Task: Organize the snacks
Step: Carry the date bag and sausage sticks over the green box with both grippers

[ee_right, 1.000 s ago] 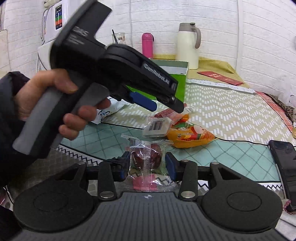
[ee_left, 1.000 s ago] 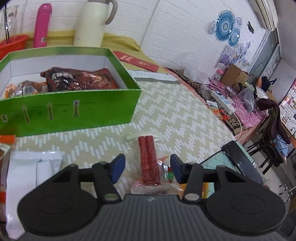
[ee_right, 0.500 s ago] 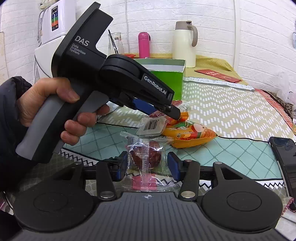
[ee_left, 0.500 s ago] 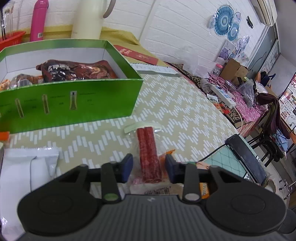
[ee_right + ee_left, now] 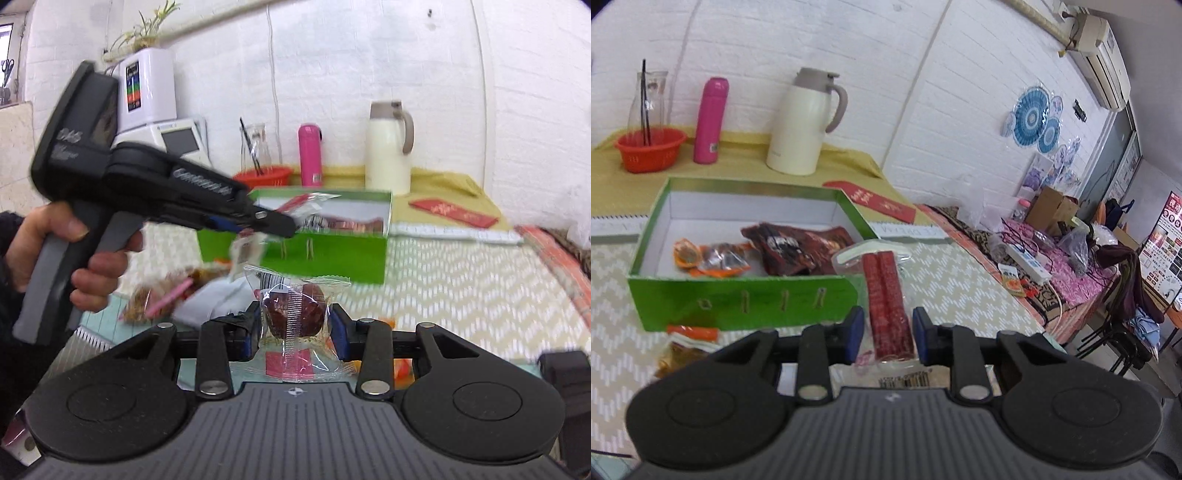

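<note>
- Left claw [image 5: 888,334], closing, grips a clear packet of two red sausage sticks [image 5: 886,302] lengthwise between its jaws.
- Right claw [image 5: 295,328], closing, pinches a clear-wrapped dark round snack [image 5: 295,310], green cardboard box [image 5: 332,254] beyond.

The left gripper [image 5: 888,334] points slightly downward, its blue pads closing on a packet of red sticks [image 5: 888,306] held off the table. The right gripper [image 5: 295,330], tilted similarly, is closing on a clear-wrapped dark snack [image 5: 295,310]. A hand [image 5: 55,254] in a dark sleeve grasps the left gripper's grey handle.
</note>
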Action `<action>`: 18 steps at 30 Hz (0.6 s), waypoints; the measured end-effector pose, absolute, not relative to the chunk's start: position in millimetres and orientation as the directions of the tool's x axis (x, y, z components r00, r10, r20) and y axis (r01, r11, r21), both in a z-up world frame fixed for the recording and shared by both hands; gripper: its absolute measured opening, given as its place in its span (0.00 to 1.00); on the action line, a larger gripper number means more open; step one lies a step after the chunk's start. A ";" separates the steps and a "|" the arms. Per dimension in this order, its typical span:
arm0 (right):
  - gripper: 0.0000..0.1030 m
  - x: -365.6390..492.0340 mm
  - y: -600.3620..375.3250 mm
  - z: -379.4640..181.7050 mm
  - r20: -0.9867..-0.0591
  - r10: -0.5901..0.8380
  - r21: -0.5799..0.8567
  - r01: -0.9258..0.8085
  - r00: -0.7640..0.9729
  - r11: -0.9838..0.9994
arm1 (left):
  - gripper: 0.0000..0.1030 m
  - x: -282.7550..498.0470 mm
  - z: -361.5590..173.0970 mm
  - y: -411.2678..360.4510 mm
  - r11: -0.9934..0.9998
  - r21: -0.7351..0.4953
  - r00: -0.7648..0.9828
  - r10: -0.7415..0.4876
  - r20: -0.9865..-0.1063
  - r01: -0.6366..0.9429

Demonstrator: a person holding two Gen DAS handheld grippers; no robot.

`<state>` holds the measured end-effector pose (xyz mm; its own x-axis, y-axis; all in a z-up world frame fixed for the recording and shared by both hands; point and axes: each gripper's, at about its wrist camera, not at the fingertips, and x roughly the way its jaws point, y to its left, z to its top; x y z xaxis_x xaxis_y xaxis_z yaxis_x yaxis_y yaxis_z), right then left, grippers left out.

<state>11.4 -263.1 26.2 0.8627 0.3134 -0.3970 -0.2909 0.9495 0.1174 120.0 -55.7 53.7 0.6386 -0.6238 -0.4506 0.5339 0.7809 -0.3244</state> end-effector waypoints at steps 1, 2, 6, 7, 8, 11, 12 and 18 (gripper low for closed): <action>0.65 17.8 -263.1 31.4 -0.385 0.307 0.110 -0.287 0.871 0.952 | 0.24 120.6 58.3 -50.4 0.789 -0.315 0.655 -0.613 -0.442 0.527; 0.65 24.5 -262.9 36.2 -0.372 0.300 0.099 -0.284 0.878 0.954 | 0.24 123.0 63.0 -43.6 0.800 -0.306 0.673 -0.600 -0.432 0.516; 0.65 57.6 -259.2 50.3 -0.343 0.284 0.048 -0.285 0.895 0.957 | 0.24 138.0 74.2 -19.6 0.833 -0.300 0.721 -0.553 -0.419 0.465; 0.65 67.5 -258.8 52.0 -0.341 0.278 0.040 -0.282 0.898 0.959 | 0.24 142.6 76.4 -14.9 0.841 -0.297 0.731 -0.540 -0.417 0.451; 0.65 76.9 -258.7 53.5 -0.340 0.273 0.038 -0.277 0.900 0.960 | 0.24 148.3 78.4 -10.9 0.850 -0.294 0.743 -0.526 -0.415 0.438; 0.65 100.3 -258.7 56.7 -0.337 0.262 0.046 -0.262 0.904 0.964 | 0.24 166.2 84.0 -0.3 0.868 -0.291 0.765 -0.493 -0.414 0.402; 0.65 105.4 -258.2 57.4 -0.338 0.255 0.046 -0.255 0.906 0.966 | 0.24 172.5 85.4 1.5 0.871 -0.289 0.768 -0.488 -0.415 0.397; 0.65 141.9 -257.4 52.2 -0.361 0.229 0.049 -0.227 0.904 0.973 | 0.24 215.3 82.4 1.0 0.892 -0.261 0.772 -0.451 -0.448 0.369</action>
